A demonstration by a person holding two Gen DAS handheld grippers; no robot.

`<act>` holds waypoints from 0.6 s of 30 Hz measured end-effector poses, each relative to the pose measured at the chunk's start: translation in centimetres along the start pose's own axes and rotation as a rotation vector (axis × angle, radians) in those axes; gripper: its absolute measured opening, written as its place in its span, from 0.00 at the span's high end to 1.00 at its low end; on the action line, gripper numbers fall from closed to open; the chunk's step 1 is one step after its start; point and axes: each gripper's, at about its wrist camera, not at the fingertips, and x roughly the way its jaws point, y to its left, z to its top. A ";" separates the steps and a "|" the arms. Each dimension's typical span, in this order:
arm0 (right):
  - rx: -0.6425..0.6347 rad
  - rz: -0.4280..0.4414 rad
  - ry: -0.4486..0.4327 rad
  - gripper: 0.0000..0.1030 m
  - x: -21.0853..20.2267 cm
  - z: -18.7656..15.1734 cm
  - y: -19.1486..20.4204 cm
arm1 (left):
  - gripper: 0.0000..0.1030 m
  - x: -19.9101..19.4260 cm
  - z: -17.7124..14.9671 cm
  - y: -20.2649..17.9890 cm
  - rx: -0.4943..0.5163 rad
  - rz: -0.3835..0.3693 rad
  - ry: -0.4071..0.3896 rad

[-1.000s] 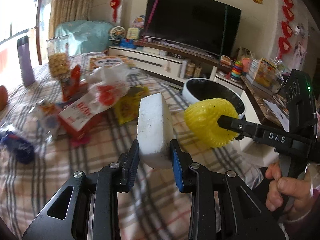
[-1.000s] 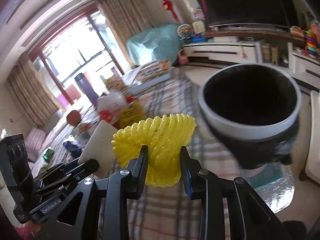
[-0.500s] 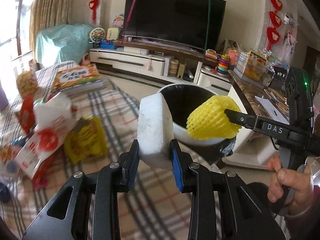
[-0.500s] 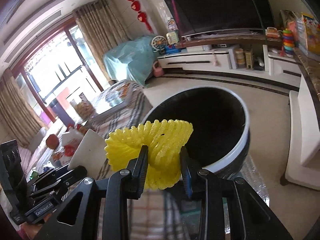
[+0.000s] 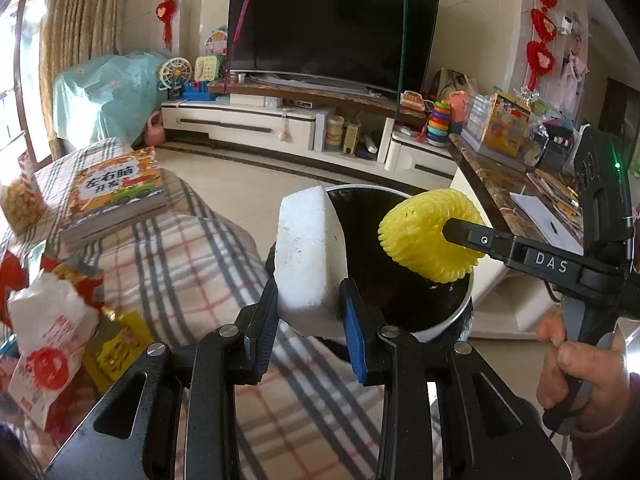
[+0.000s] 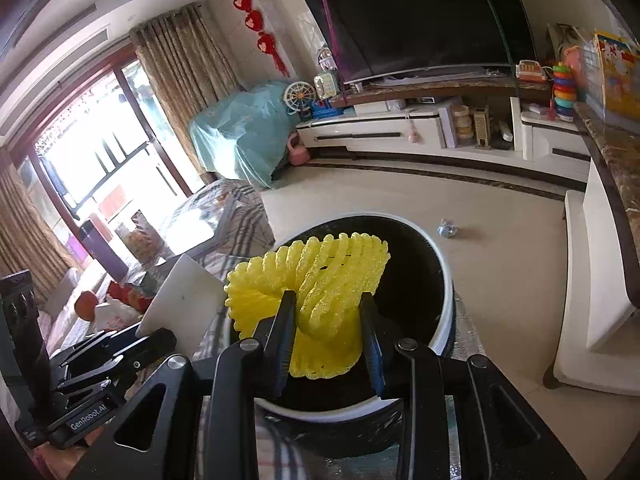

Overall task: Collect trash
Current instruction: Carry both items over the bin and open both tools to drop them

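The left wrist view alone shows the plaid-covered table (image 5: 192,256) left of the left gripper (image 5: 310,316), with a picture book (image 5: 116,196) and snack wrappers (image 5: 52,332) on it; the right wrist view alone shows a crumpled scrap (image 6: 447,228) on the floor beyond the bin. The left gripper is clamped on a white foam block (image 5: 310,256); the right gripper (image 6: 326,338) pinches a yellow foam net (image 6: 316,284); both pieces hang over the black-lined trash bin (image 6: 436,280), whose dark interior shows no contents I can make out.

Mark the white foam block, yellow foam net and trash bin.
white foam block (image 5: 310,256), left wrist view, on its front face.
yellow foam net (image 6: 320,300), right wrist view, on the ribbed middle.
trash bin (image 6: 448,292), right wrist view, on the white rim's right side.
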 end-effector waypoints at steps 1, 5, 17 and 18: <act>-0.001 -0.005 0.006 0.70 0.2 0.0 -0.2 | 0.72 0.4 0.2 -0.2 0.001 -0.004 0.006; -0.001 -0.014 0.030 0.70 0.9 0.2 -0.8 | 0.72 1.8 0.8 -0.9 0.010 -0.008 0.033; 0.046 -0.035 0.051 0.46 1.7 0.9 -2.5 | 0.44 3.3 1.5 -1.4 0.009 -0.015 0.062; 0.054 -0.036 0.047 0.41 1.5 1.0 -2.6 | 0.43 3.1 1.5 -1.3 0.010 -0.012 0.057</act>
